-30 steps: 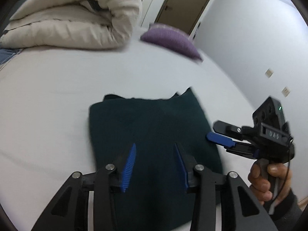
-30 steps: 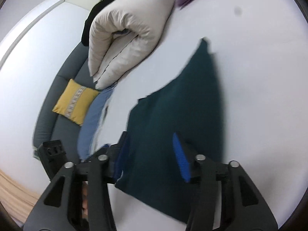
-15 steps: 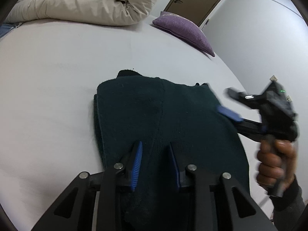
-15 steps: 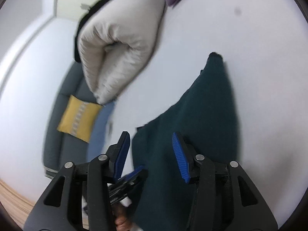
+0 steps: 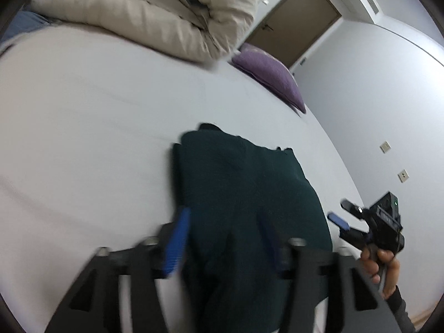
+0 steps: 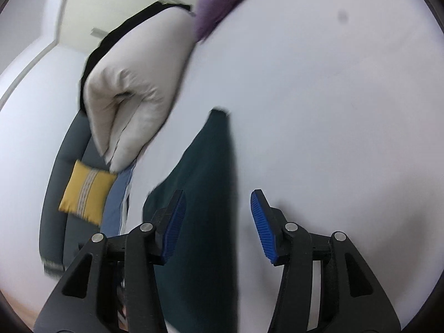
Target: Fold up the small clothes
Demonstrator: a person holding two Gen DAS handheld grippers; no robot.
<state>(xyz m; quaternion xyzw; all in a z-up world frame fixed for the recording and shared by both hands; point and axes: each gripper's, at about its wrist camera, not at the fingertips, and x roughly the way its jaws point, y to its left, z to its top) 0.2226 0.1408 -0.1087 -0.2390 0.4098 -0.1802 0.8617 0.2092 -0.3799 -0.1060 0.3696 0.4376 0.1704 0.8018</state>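
Observation:
A dark green folded garment (image 5: 244, 194) lies flat on the white bed (image 5: 83, 144). In the left wrist view my left gripper (image 5: 223, 240) hovers over the garment's near end, blurred, its jaws opening; the cloth lies under them and the pads do not press it. My right gripper (image 5: 342, 213), held by a hand (image 5: 384, 269), sits just off the garment's right edge. In the right wrist view the right gripper (image 6: 217, 226) has its jaws opening over the garment (image 6: 205, 194). Its left pad is above the cloth and its right pad above bare sheet.
A rolled beige duvet (image 5: 144, 14) lies at the bed's far side with a purple pillow (image 5: 269, 77) beside it. A yellow cushion (image 6: 86, 191) rests on a grey sofa (image 6: 52, 194) past the bed's edge. A brown door (image 5: 291, 27) stands behind.
The left jaws narrowed, then spread wide. The right gripper drew back from above the garment to just beyond its right edge, and its right pad is now over bare sheet.

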